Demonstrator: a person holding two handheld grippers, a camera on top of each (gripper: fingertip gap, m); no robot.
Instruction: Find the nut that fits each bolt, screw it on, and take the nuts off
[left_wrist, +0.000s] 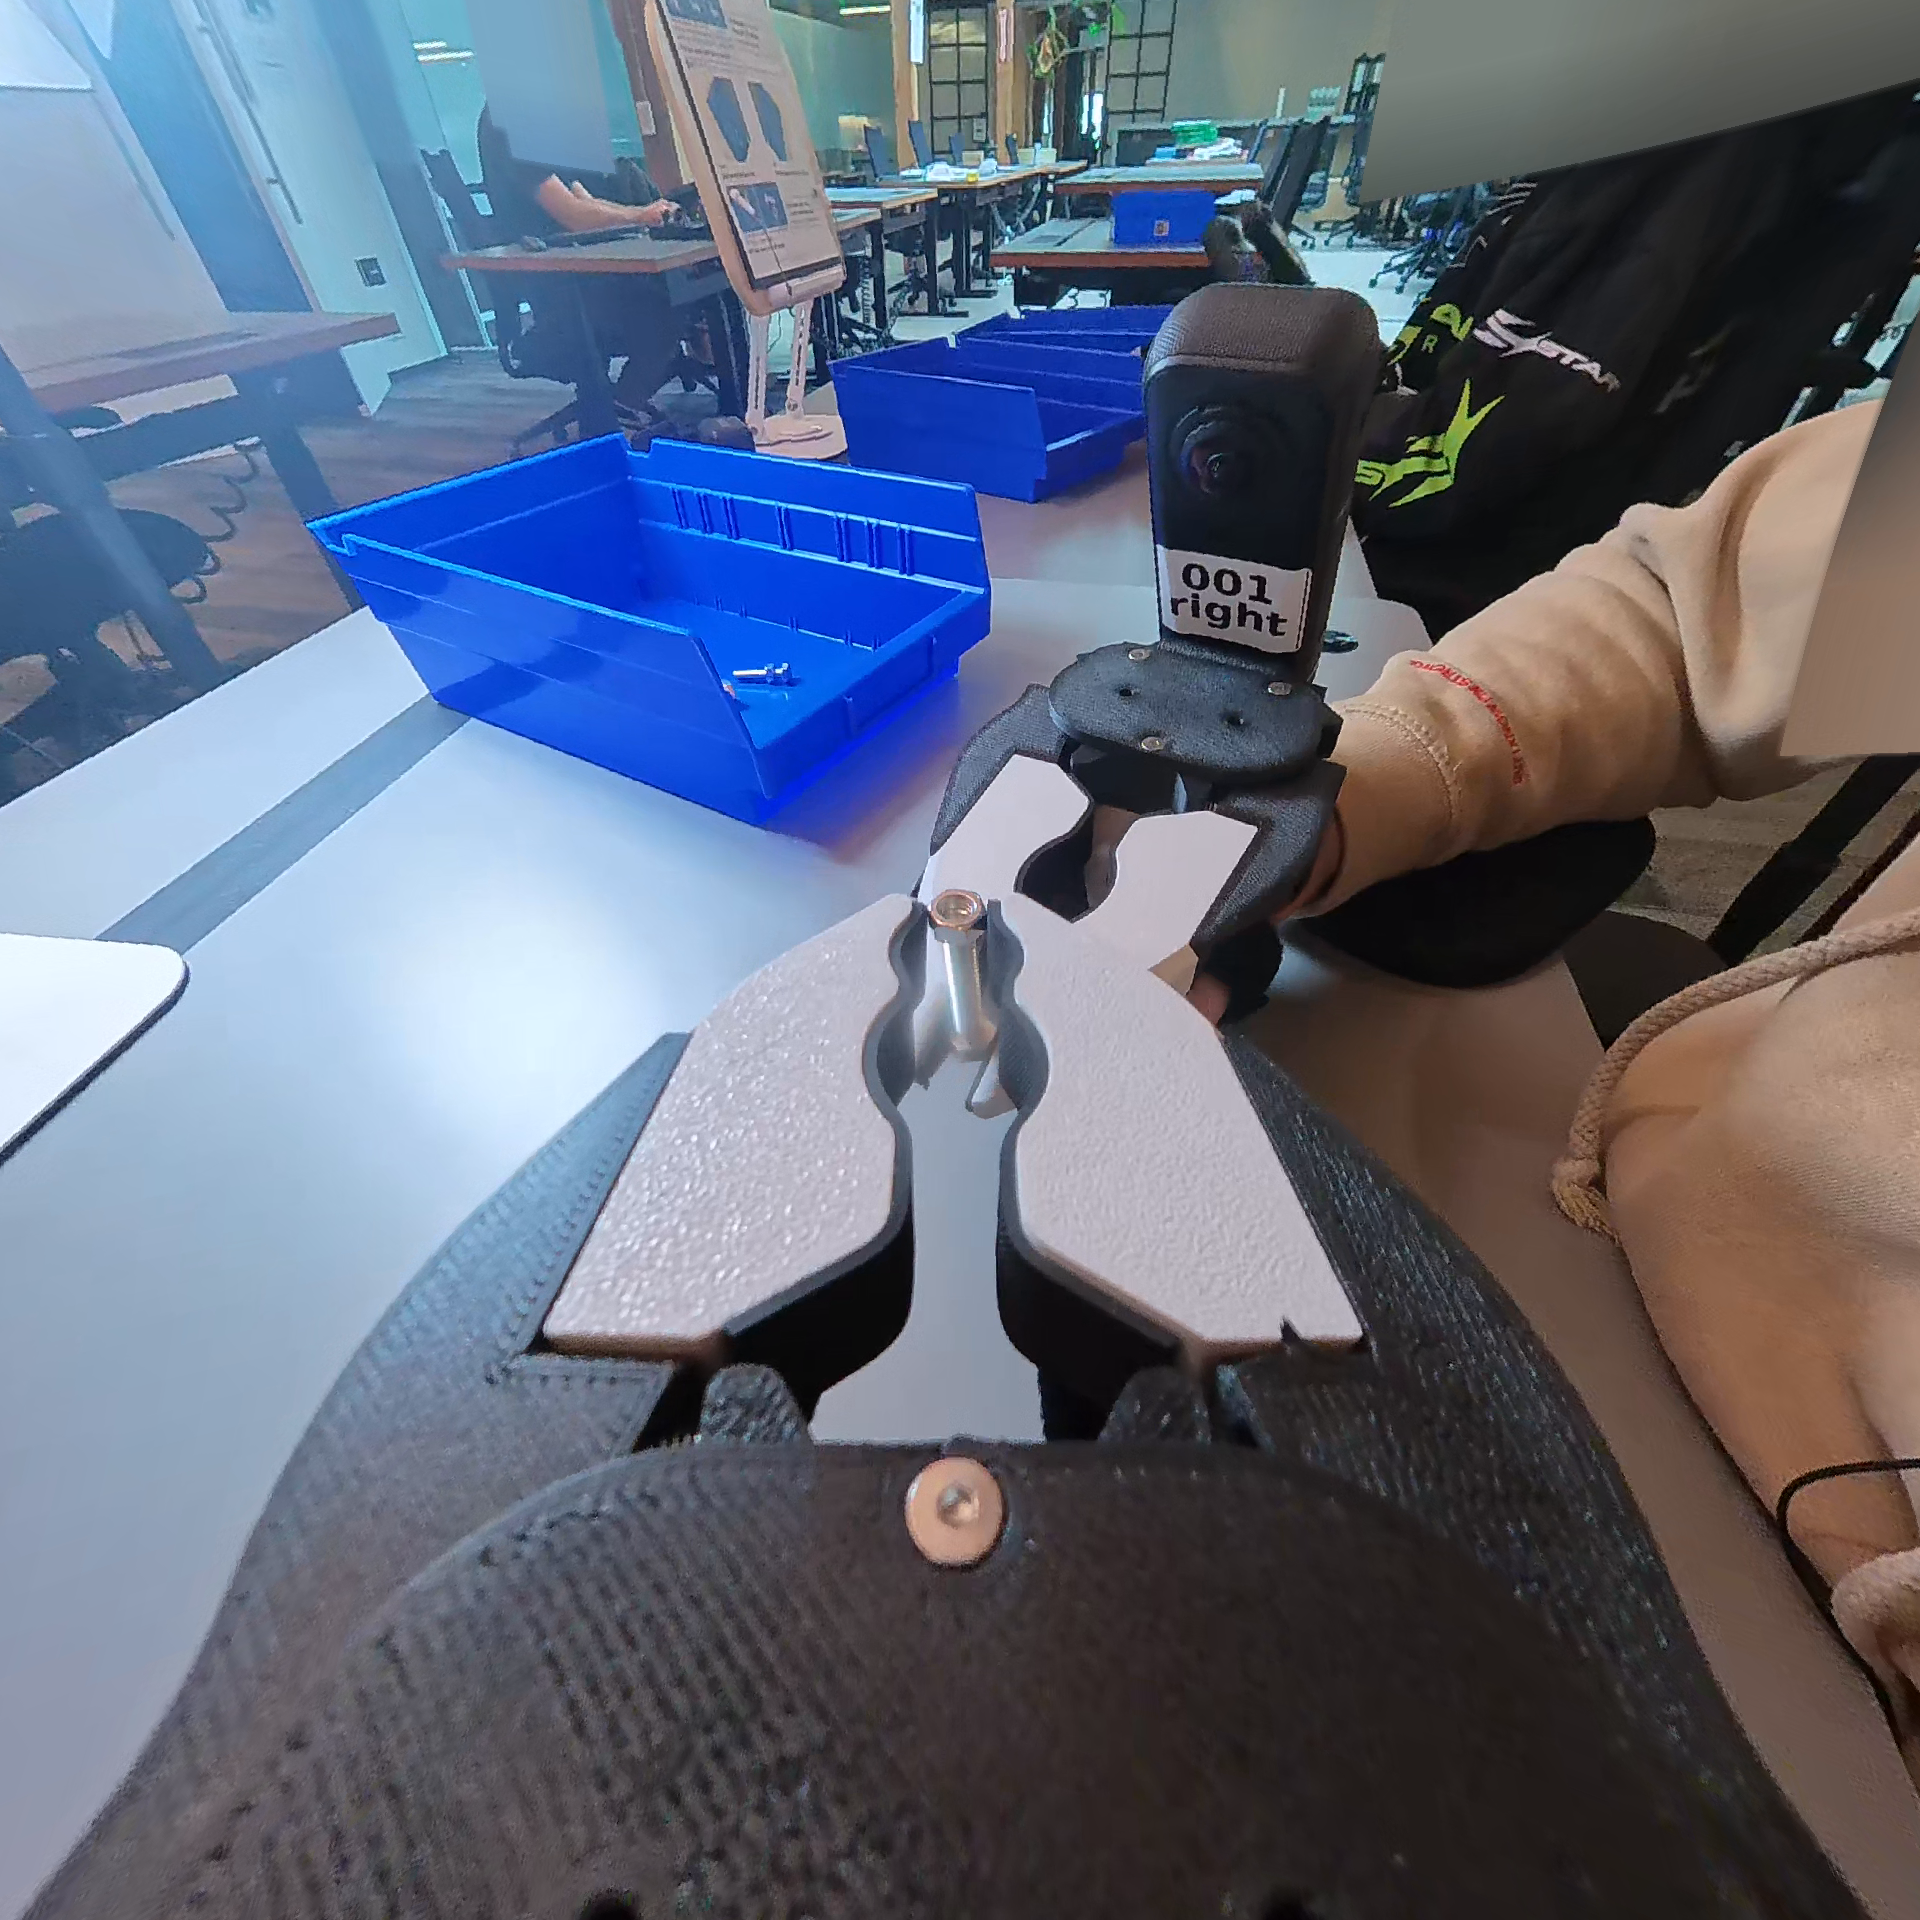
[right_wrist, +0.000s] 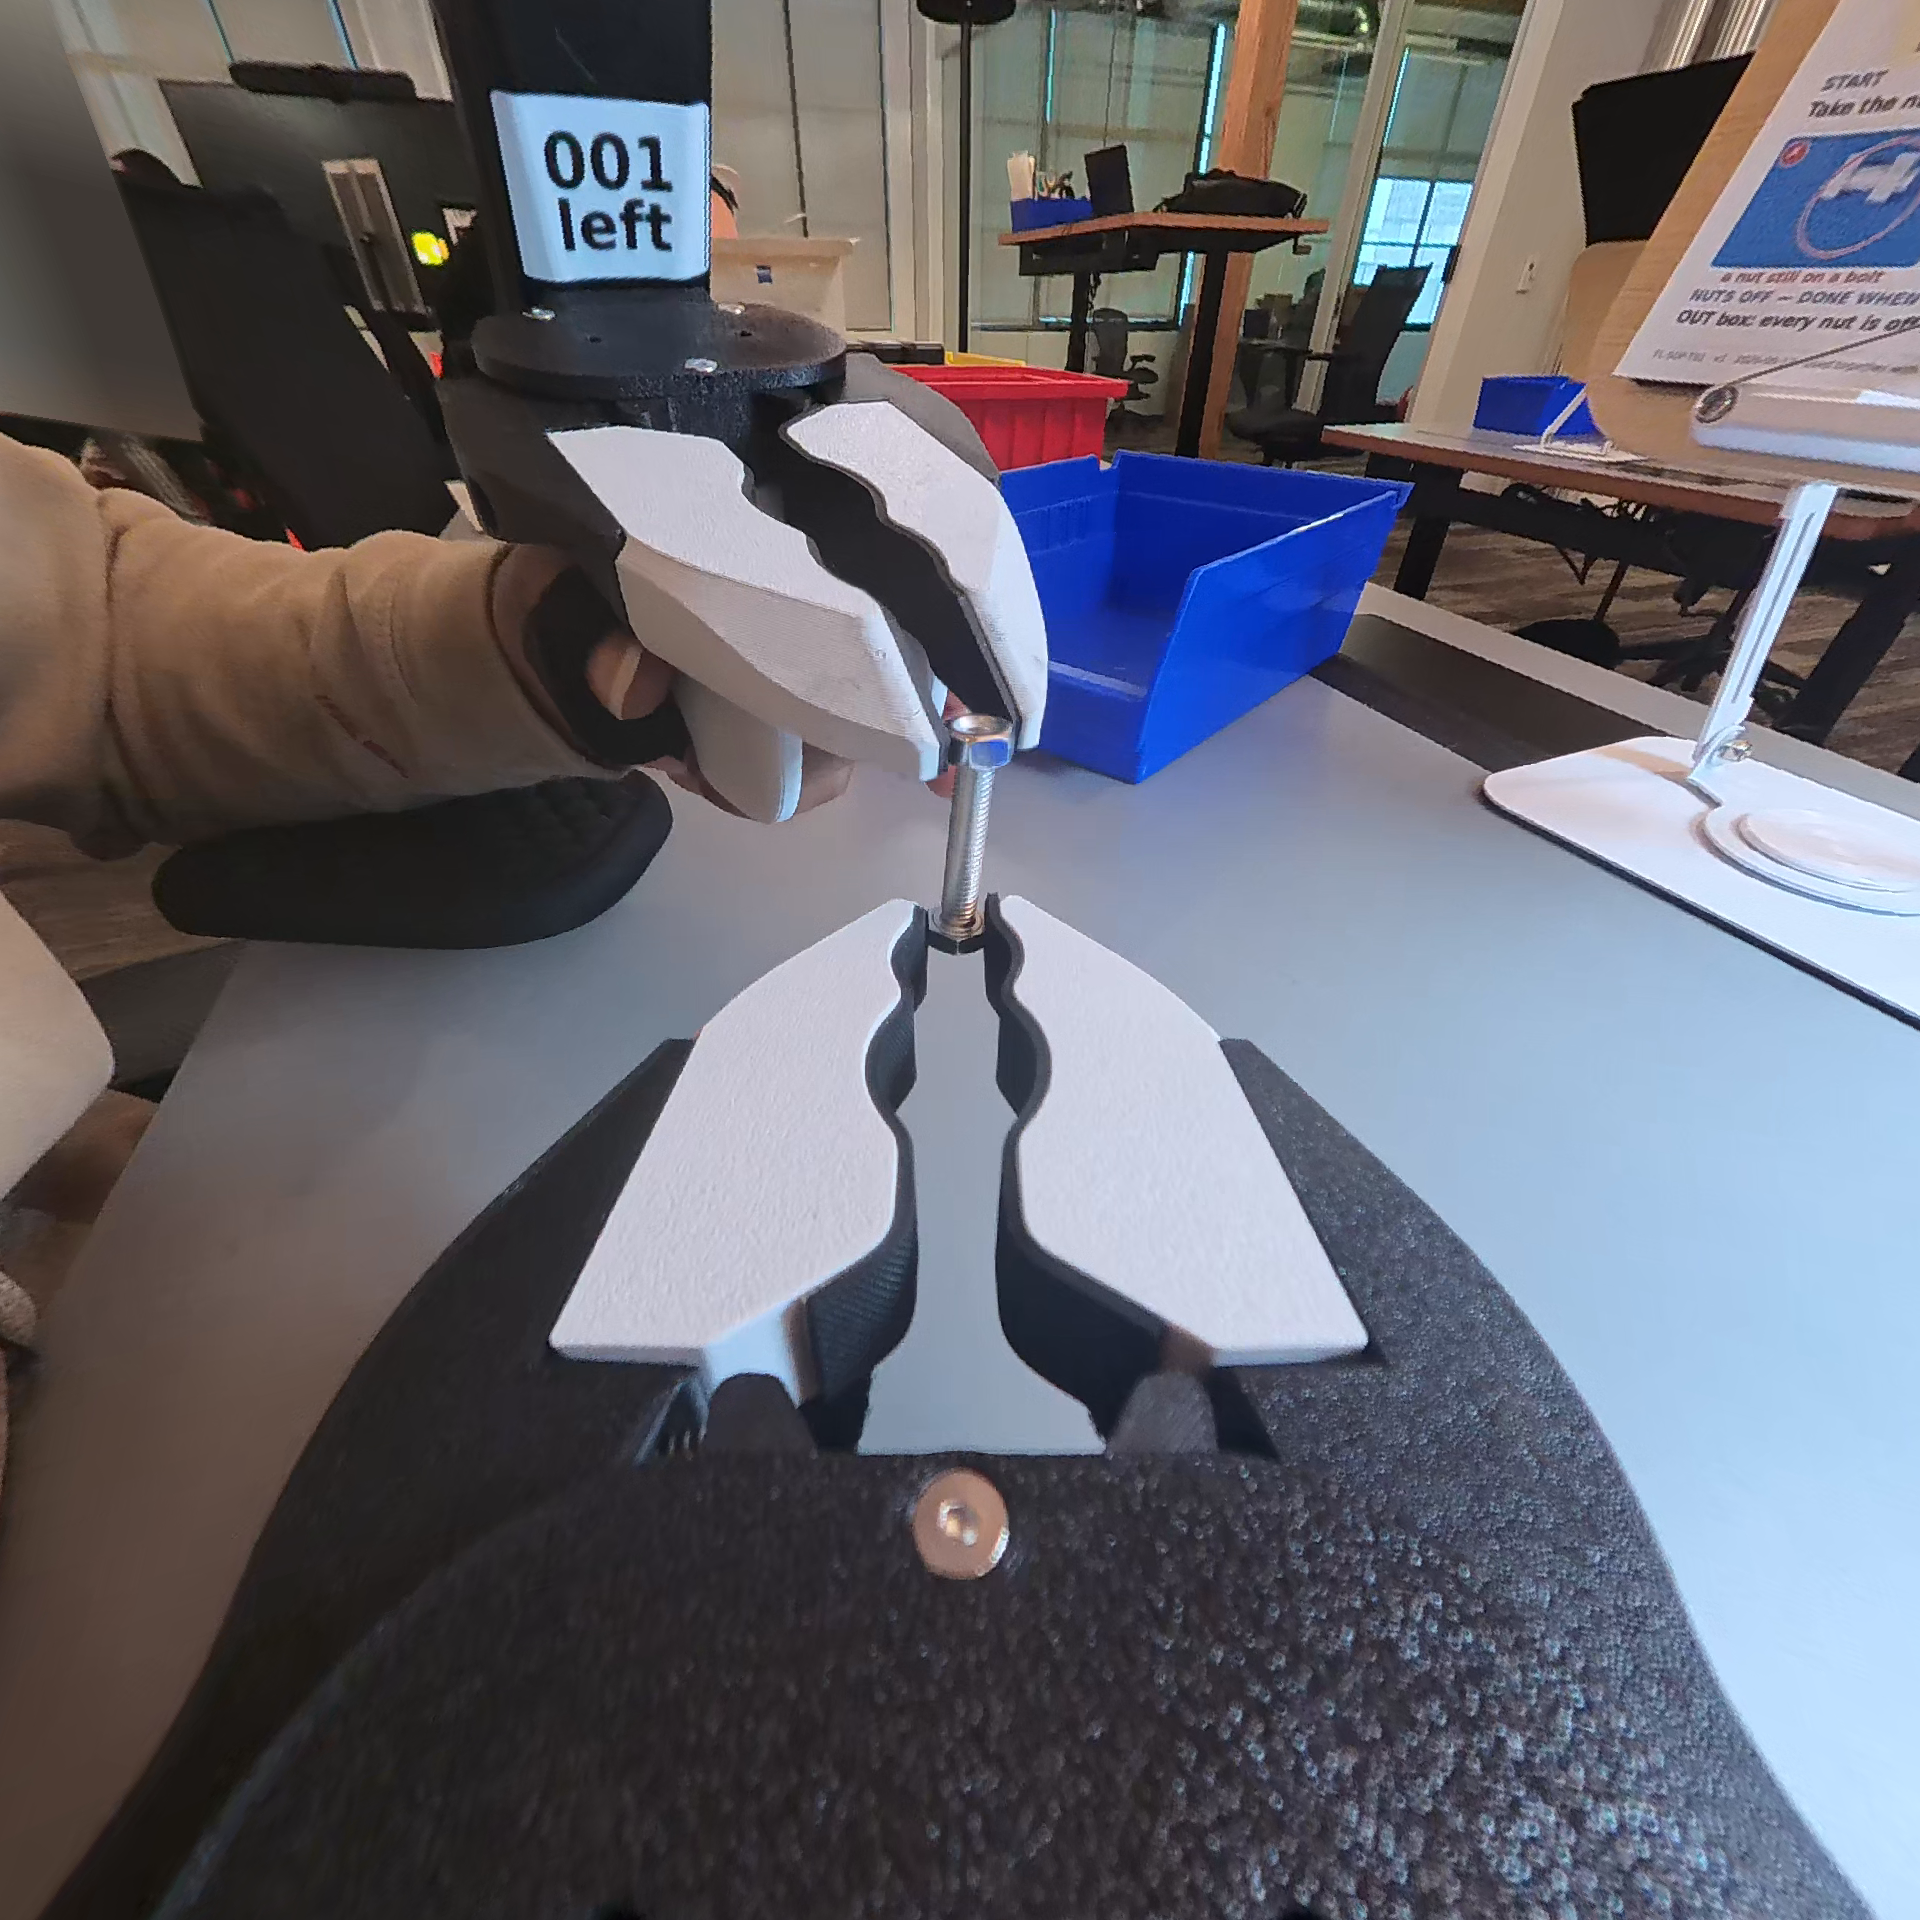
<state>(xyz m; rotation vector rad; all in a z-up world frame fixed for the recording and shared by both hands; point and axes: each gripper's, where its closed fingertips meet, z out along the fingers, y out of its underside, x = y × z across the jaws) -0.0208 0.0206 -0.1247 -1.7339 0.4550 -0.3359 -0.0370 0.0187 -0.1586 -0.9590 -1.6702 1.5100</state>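
Left gripper (right_wrist: 977, 727) clamped on bolt (right_wrist: 966, 821) head; right gripper (right_wrist: 958, 920) pinching nut (right_wrist: 958, 925), right-view only.

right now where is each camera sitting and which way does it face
Left wrist view: sits on the left gripper, looking along its fingers across the table toward the blue bin; it shows the bolt it grips, the right gripper and a beige sleeve.
Right wrist view: sits on the right gripper, facing the left gripper, which holds the bolt by its head; the nut sits between its own fingertips.
Shared: the bolt, both grippers, the table, a blue bin.
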